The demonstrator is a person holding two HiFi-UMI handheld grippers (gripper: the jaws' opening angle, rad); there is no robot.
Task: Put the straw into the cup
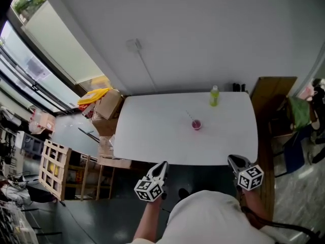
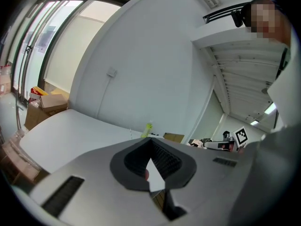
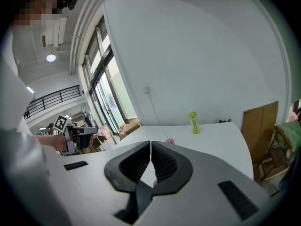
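The small pink cup (image 1: 196, 125) stands on the white desk (image 1: 152, 131), toward its far right, with a green bottle (image 1: 214, 96) behind it near the back edge. A thin straw (image 1: 190, 116) seems to rise out of the cup, leaning up and to the left. It is very fine at this range, so I can't be sure its foot is inside the cup and not just behind it. If it is inside, the straw already lies as the task wants.

The left gripper (image 1: 163, 163) and the right gripper (image 1: 232, 159) are both held close to the person's body, short of the desk's near edge and well apart from the cup. Each one's own view shows its jaws pressed together with nothing between them.

With the straw apparently seated, the care needed is to leave it alone. A small cup with a leaning straw probably tips easily. Any movement over the desk should stay wide of both the cup and the bottle.
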